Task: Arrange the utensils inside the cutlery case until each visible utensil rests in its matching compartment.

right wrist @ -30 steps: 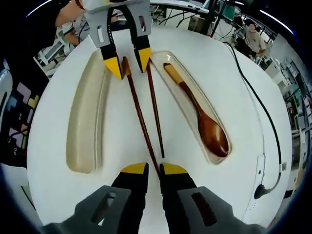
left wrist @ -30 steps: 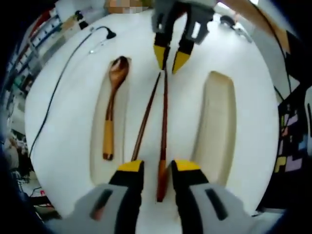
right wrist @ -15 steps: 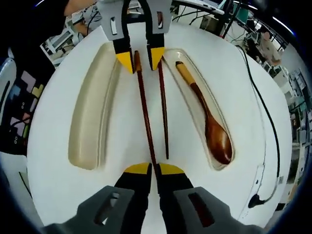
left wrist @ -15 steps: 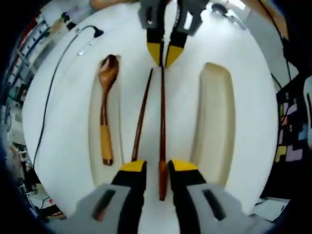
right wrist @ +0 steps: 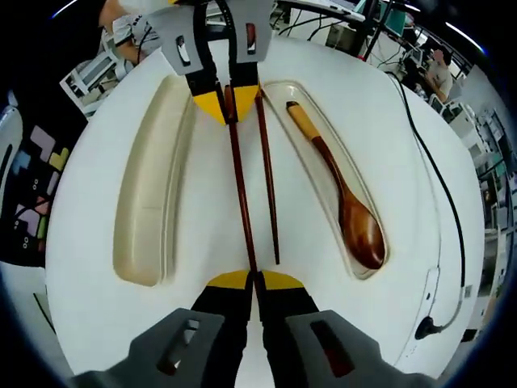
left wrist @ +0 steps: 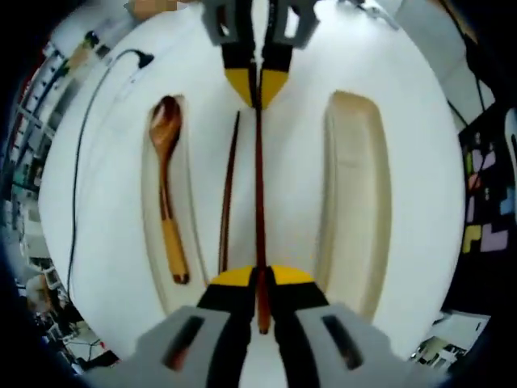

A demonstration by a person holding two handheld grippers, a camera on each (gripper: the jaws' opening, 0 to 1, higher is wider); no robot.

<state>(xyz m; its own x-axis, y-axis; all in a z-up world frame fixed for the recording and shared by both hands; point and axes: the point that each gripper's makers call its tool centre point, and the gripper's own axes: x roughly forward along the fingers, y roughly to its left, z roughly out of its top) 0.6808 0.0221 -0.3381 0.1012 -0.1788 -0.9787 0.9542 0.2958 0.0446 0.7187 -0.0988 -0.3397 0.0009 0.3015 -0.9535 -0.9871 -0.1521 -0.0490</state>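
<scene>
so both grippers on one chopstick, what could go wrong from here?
1. The left gripper and right gripper each pinch an end of the same chopstick; uneven lifting could twist it loose.
2. The second chopstick lies close alongside, apparently touching near the handle end, so it may get dragged or rolled.
3. The empty compartment is narrow; a tilted drop could leave the chopstick on its rim. The spoon already sits in its own.

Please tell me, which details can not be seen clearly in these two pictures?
- Left gripper view: the held chopstick has its near end hidden between the left gripper tips.
- Right gripper view: its tip is hidden inside the right gripper.
- Right gripper view: the background shelves are too small to read.
</scene>
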